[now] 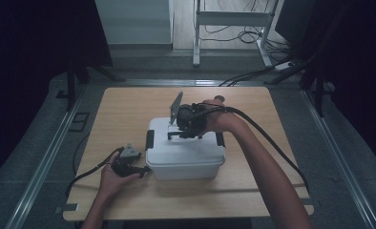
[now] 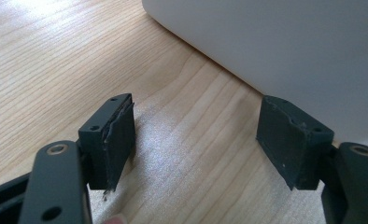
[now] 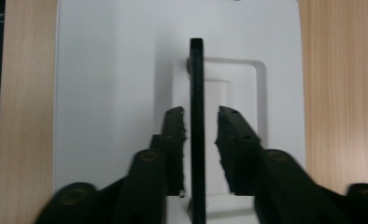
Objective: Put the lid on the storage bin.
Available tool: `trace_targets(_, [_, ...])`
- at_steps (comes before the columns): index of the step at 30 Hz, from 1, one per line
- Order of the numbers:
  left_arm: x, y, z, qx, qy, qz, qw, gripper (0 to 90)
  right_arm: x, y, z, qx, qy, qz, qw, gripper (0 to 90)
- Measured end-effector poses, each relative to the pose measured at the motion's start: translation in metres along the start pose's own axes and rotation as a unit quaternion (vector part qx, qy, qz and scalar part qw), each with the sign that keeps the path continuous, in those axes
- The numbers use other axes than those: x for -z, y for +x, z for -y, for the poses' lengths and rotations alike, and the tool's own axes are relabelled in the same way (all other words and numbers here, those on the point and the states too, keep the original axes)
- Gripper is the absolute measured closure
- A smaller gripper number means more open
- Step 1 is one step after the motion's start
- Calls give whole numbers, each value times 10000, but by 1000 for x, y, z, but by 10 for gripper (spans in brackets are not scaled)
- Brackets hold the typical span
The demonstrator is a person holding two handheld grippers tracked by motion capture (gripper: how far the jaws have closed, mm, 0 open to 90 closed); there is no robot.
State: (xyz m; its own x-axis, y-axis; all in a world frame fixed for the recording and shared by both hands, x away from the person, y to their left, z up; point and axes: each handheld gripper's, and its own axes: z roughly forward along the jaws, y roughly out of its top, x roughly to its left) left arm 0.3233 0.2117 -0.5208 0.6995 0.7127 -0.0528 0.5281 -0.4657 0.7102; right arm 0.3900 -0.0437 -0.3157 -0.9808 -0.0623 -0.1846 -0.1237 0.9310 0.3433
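A white plastic box point(image 1: 185, 155) with a lid stands near the middle of the wooden table point(image 1: 129, 107), and the work in hand is about the black carry handle point(image 3: 196, 116) on top of this lid. The handle stands upright on its edge, above the shallow recess in the lid where it would normally lie flat.

The right hand-held gripper point(image 3: 201, 140) comes from above and looks straight down on the lid. Its jaws stand on both sides of the thin handle. One pad is very close to the handle, perhaps touching it lightly, while on the other side a clear gap is visible. So the jaws are partly open and they do not press on the handle; I judge that the grip is loose and not able to lift. The person's right arm reaches far over the box in the high view, because the handle can be approached only from the top.

The left hand-held gripper point(image 1: 129, 164) rests low on the table, just beside the left front corner of the box. In the left gripper view its jaws are wide open with only bare wood between them, and the white wall of the box point(image 2: 285, 51) is close to one pad point(image 2: 289, 140). It holds nothing. Probably it waits there so that it can steady the box when needed.

Black clips sit on the sides of the box, so the lid seems to be on.
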Motion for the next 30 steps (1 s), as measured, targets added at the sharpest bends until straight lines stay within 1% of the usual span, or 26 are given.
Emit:
trace_targets(3, [0, 0, 0, 0, -4, -2, 10000, 281, 9, 0, 8, -108, -278, 6, 9996, 588])
trace_targets(6, [0, 0, 0, -3, -1, -5, 10000, 282, 23, 1, 21, -255, -469, 145, 9985, 540])
trace_targets(9, [0, 0, 0, 7, 1, -9, 10000, 281, 36, 0, 41, -503, -600, 314, 9964, 516])
trace_targets(10, [0, 0, 0, 8, 1, -10, 10000, 282, 41, -1, 51, -582, -683, 365, 9953, 510])
trace_targets(11, [0, 0, 0, 10, 2, -8, 10000, 282, 44, -1, 57, -660, -697, 401, 9946, 508])
trace_targets(14, [0, 0, 0, 3, 5, -7, 10000, 282, 50, -1, 82, -940, -775, 534, 9911, 508])
trace_targets(15, [0, 0, 0, 5, 9, -5, 10000, 282, 51, -2, 91, -1010, -762, 590, 9902, 508])
trace_targets(19, [0, 0, 0, 9, 7, -3, 10000, 282, 52, -1, 122, -1331, -779, 663, 9858, 506])
trace_targets(22, [0, 0, 0, 8, 6, -5, 10000, 282, 51, -1, 141, -1493, -806, 705, 9830, 504])
trace_targets(24, [0, 0, 0, 11, 5, -3, 10000, 282, 51, 0, 153, -1611, -860, 750, 9803, 502])
trace_targets(27, [0, 0, 0, 8, 5, -6, 10000, 282, 50, 1, 163, -1708, -870, 810, 9781, 491])
trace_targets(30, [0, 0, 0, 11, 5, -3, 10000, 282, 47, 1, 167, -1736, -907, 817, 9772, 475])
